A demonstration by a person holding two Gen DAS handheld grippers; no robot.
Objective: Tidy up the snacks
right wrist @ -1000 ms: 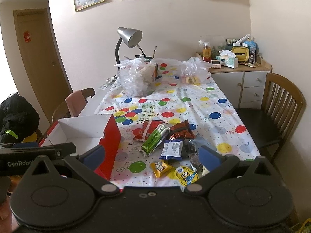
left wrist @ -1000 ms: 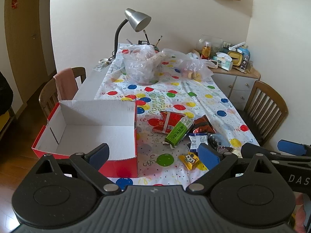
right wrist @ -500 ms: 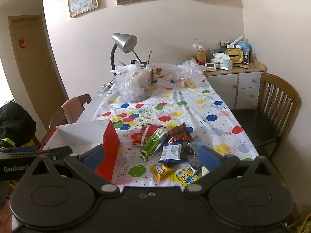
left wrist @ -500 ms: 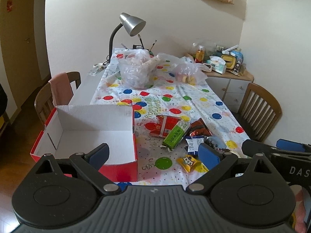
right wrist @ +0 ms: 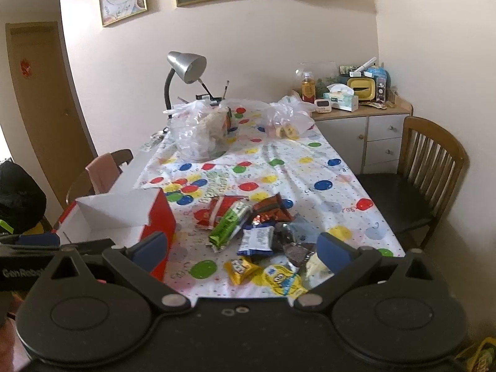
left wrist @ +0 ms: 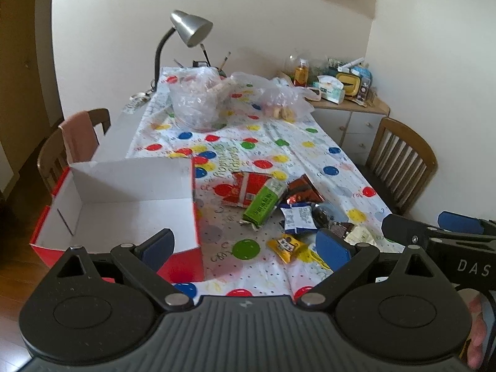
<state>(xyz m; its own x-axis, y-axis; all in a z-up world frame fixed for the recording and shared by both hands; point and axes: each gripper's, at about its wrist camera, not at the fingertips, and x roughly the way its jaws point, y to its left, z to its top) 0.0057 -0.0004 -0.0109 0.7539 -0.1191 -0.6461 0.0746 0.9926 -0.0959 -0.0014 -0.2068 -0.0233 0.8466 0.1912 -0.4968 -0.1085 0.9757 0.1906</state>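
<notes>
Black hand-held gripper [left wrist: 245, 245] with blue pads [left wrist: 331, 248], silver screws.

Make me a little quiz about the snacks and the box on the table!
1. True or false: the red box already has snacks in it.
2. Which snack lies nearest the table's front edge in the right wrist view? A) yellow packet B) green packet C) red packet
3. Fill in: both the left gripper and the right gripper are ____.

Key: 1 false, it looks empty; 2 A; 3 open.
</notes>
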